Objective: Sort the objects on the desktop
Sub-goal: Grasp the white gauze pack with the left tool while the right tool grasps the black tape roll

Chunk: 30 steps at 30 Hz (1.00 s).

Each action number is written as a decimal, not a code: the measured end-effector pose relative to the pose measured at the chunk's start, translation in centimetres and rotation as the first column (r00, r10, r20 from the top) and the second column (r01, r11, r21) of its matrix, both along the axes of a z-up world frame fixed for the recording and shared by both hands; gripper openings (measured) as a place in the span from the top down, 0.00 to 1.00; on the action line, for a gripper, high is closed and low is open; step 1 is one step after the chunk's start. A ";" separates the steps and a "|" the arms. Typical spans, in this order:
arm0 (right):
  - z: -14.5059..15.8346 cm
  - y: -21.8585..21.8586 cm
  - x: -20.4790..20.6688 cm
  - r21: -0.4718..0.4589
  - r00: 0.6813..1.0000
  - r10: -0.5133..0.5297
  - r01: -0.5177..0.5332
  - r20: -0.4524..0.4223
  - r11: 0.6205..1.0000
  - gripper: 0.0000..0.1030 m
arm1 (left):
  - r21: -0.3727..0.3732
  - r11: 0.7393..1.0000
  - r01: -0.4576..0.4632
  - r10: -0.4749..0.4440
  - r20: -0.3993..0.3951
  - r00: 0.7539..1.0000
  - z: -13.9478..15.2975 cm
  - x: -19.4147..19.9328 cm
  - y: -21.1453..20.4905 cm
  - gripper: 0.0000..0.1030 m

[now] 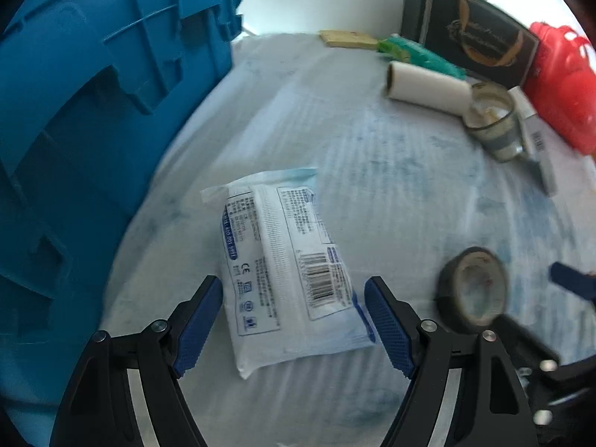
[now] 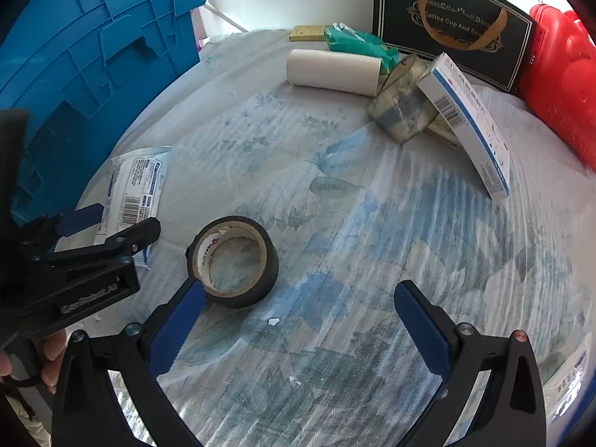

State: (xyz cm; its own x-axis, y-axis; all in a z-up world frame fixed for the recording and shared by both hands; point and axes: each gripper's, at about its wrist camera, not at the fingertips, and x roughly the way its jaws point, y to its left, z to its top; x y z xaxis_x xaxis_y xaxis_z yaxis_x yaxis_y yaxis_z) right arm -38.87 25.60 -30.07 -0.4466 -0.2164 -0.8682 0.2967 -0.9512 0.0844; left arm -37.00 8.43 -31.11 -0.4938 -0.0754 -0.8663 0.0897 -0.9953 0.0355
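As it lies flat, packet (image 1: 287, 275) points away—lengthwise.

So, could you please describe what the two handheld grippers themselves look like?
Both match: the left gripper and right gripper have black angular arms with silver screws, and each finger carries a blue pad with a fine diamond texture. The right gripper also shows one reddish screw.

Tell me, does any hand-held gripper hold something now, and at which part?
Nothing is held. The left hand-held gripper is open around the white packet; the right hand-held gripper is open beside the black tape roll.
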 end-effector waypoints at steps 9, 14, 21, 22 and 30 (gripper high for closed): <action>-0.4 -0.9 -0.2 -0.017 1.000 0.028 -0.028 0.012 0.999 0.00 | 0.038 0.999 0.024 -0.024 -0.007 1.000 -0.8 -0.1 -0.5 0.31; -0.7 -2.2 -0.5 -0.026 0.998 0.069 -0.069 0.005 0.997 0.12 | 0.022 1.000 0.015 -0.015 -0.015 1.000 -0.7 0.7 -0.8 0.41; -0.9 -3.1 -0.9 -0.003 0.991 0.129 -0.129 -0.023 0.992 0.32 | 0.001 1.000 0.024 -0.024 -0.029 0.999 -1.1 0.2 -0.1 0.47; -0.9 -3.2 -0.9 -0.004 0.991 0.133 -0.133 -0.025 0.991 0.35 | -0.003 1.000 0.027 -0.027 -0.029 0.999 -1.1 0.2 0.0 0.49; 0.2 -3.5 0.1 0.022 0.990 0.128 -0.127 -0.051 0.992 0.46 | -0.034 0.999 0.026 -0.027 -0.044 0.999 -0.2 1.0 0.4 0.55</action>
